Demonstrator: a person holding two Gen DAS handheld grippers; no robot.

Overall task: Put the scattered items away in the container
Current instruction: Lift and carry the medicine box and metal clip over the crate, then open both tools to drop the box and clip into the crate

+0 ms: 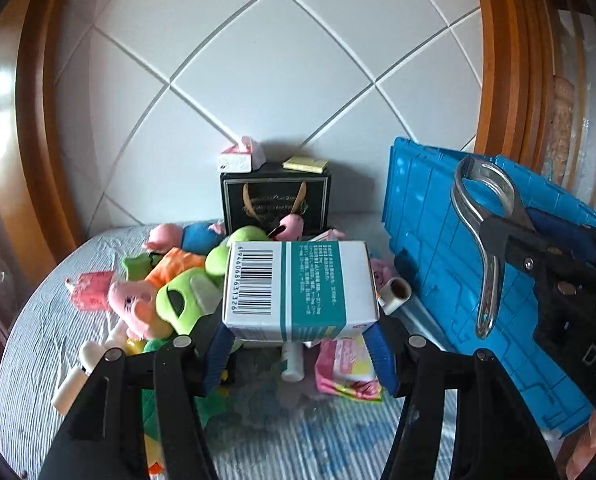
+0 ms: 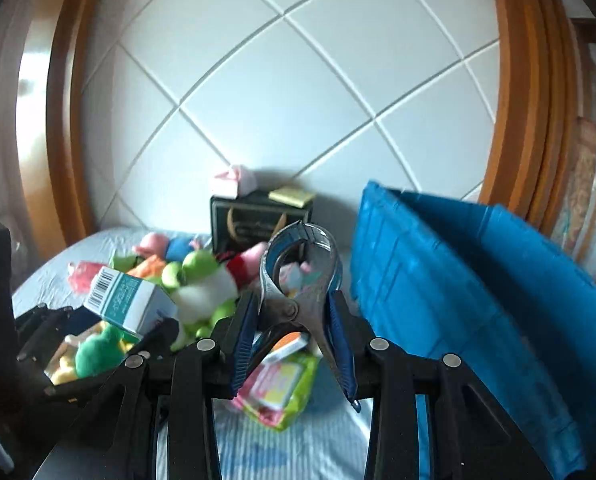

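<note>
- The left gripper (image 1: 300, 354) is closed on a white and teal carton (image 1: 298, 288), its blue pads pressing the carton's two lower sides; the barcode face looks toward the camera, and the carton hangs above the bed clutter.
- The right gripper (image 2: 293, 344) is clamped on a metal clip tool (image 2: 300, 276), its blue pads squeezing the tool's two handles while the curved jaws of the tool point away at 12 o'clock.
- In the left wrist view the right gripper sits at 3 o'clock, with the metal tool standing in front of the container.
- In the right wrist view the left gripper and its carton appear at 9 o'clock, lifted over the toys.
- The blue plastic container (image 1: 458, 264) stands tilted at about 3 o'clock of the carton, its ribbed wall facing the camera; in the right wrist view it fills the 3 o'clock side, just beside the tool.
- Below the carton lie a pink and yellow packet (image 1: 348, 372) and a small white tube (image 1: 293, 362).
- At 9 o'clock of the carton is a heap of plush toys (image 1: 165, 292): green, pink, orange and blue, touching one another.
- A small roll (image 1: 396, 294) lies between the carton and the container.
- A striped pale bedsheet (image 1: 37, 340) bears all of it.
- At 12 o'clock, against the white tiled wall (image 1: 273, 80), stands a black gift bag (image 1: 275, 198) with a pink and white box (image 1: 239, 156) and a yellow pad (image 1: 305, 164) on top.
</note>
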